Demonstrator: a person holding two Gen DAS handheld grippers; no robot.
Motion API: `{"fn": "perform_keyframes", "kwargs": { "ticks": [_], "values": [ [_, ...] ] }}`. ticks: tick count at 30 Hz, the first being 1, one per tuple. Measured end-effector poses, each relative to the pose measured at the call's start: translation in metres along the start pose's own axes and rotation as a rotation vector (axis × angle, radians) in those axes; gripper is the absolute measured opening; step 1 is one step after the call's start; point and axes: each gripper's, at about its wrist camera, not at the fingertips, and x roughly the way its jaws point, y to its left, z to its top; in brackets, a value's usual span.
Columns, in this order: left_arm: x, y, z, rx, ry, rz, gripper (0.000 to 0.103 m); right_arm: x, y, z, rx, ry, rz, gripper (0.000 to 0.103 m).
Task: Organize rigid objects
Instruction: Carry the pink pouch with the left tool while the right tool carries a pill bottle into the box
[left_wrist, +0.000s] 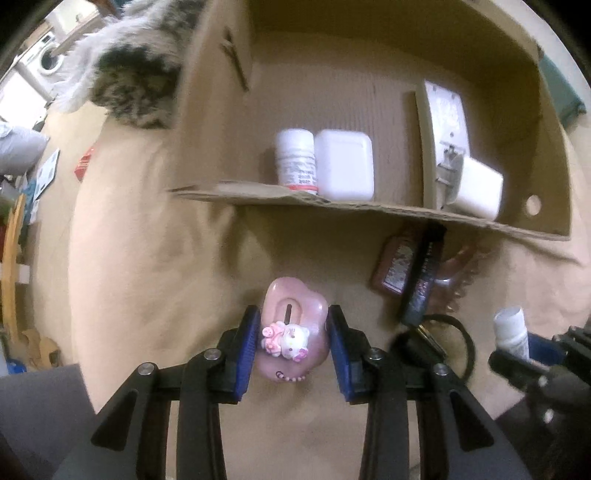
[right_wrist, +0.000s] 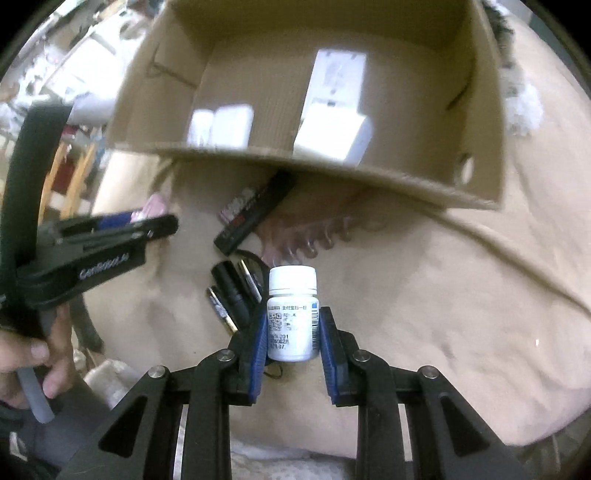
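My left gripper is shut on a pink heart-shaped case with a cat figurine, held in front of the open cardboard box. My right gripper is shut on a white pill bottle, held upright; it also shows at the right edge of the left wrist view. Inside the box stand a white bottle, a white case, a white card and a white block. The left gripper shows in the right wrist view.
On the beige cloth before the box lie a brown packet, a black tube, a clear hair claw, black pens and a cord. A furry grey thing sits left of the box.
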Motion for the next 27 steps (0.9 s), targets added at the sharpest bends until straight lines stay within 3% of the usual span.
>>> {"fn": "perform_keyframes", "kwargs": {
  "ticks": [10, 13, 22, 27],
  "values": [
    [-0.072, 0.025, -0.028, -0.015, -0.121, -0.004, 0.034, -0.076, -0.025, 0.001, 0.026, -0.195, 0.034, 0.028],
    [-0.099, 0.026, -0.026, -0.013, -0.167, -0.017, 0.034, -0.091, -0.007, 0.006, 0.026, -0.263, 0.035, 0.028],
    [-0.157, 0.026, 0.021, 0.006, -0.327, -0.023, 0.034, -0.128, 0.005, 0.033, 0.015, -0.412, 0.01, 0.028],
    [-0.159, 0.017, 0.046, 0.026, -0.37, -0.013, 0.034, -0.141, 0.005, 0.05, 0.005, -0.446, 0.001, 0.028]
  ]
}}
